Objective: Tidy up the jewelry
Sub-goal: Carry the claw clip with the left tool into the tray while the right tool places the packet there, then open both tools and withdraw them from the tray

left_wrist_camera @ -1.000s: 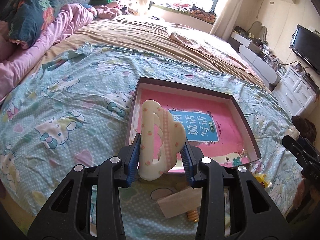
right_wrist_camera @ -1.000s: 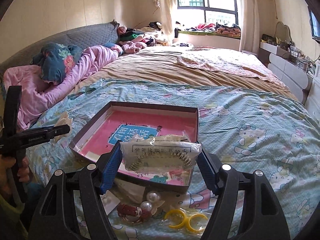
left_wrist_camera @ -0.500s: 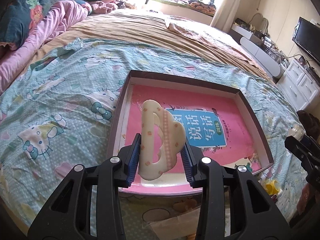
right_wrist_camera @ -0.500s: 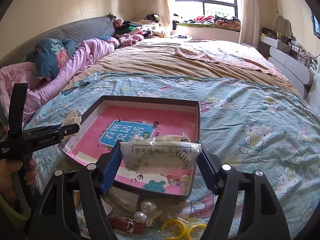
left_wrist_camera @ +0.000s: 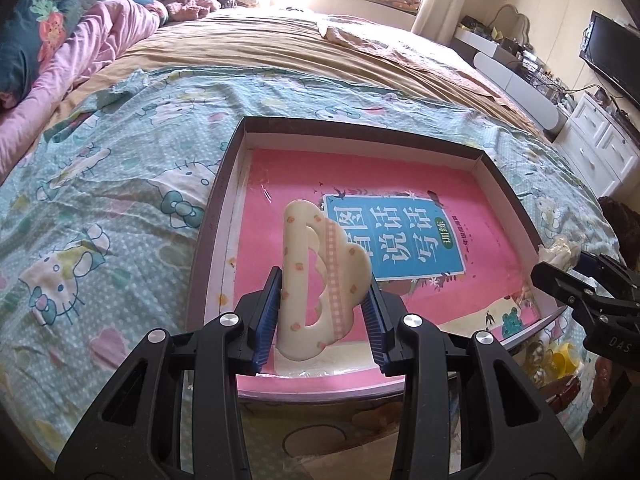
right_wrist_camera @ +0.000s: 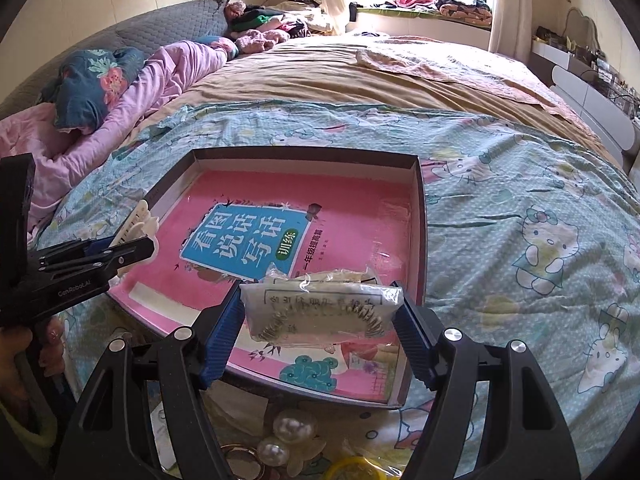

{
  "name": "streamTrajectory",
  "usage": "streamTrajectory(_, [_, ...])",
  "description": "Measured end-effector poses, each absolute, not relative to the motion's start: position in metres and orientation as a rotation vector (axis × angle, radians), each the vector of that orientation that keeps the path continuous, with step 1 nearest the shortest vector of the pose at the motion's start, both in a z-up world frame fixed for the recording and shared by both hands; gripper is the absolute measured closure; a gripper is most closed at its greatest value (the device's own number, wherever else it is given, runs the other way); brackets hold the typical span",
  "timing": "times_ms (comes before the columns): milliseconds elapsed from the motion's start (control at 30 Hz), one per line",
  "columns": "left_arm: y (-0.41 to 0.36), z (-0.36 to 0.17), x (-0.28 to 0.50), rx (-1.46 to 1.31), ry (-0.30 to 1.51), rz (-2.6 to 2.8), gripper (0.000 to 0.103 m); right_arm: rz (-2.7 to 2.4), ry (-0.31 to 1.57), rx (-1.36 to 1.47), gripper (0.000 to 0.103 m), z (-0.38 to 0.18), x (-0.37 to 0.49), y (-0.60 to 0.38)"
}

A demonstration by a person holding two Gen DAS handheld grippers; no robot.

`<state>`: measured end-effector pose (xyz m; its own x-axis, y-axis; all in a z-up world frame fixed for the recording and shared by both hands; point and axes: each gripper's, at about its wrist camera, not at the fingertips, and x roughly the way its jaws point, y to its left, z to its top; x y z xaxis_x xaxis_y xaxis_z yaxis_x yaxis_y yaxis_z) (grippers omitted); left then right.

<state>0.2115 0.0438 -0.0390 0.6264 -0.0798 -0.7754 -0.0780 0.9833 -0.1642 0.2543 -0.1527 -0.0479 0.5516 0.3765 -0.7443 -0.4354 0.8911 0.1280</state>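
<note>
book [right_wrist_camera: 256, 248] in box [right_wrist_camera: 420, 216], box on bed [right_wrist_camera: 520, 208], pearls [right_wrist_camera: 294, 428] before box

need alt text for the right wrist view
The right gripper holds a clear packet with a silvery chain over a shallow box lined with a pink book, on a cartoon-cat bedspread; pearl pieces lie nearer.

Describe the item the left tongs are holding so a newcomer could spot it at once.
On the bed lies a shallow dark-rimmed box. Over its near left corner, the left tongs grip a cream cloud-shaped hair claw clip, unlike the bagged chain in the right tongs.
</note>
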Motion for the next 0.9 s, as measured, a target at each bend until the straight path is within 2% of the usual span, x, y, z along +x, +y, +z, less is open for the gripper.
streamTrajectory(267, [0.044,-0.046,0.214,-0.184,0.918,-0.013,0.072,0.48,0.921,-0.083,0.033,-0.061,0.262,-0.147])
streamTrajectory(367, [0.044,-0.045,0.213,-0.182,0.915,-0.015,0.061,0.477,0.93,-0.082,0.033,-0.063,0.263,-0.147])
streamTrajectory(533, [0.043,-0.043,0.211,-0.177,0.907,-0.02,0.058,0.473,0.939,-0.086,0.033,-0.065,0.263,-0.146])
streamTrajectory(767, [0.044,-0.034,0.204,-0.176,0.883,-0.023,0.045,0.472,0.956,-0.085,0.031,-0.067,0.264,-0.147])
streamTrajectory(900, [0.046,-0.028,0.198,-0.178,0.87,-0.022,0.04,0.471,0.942,-0.067,0.026,-0.063,0.26,-0.152])
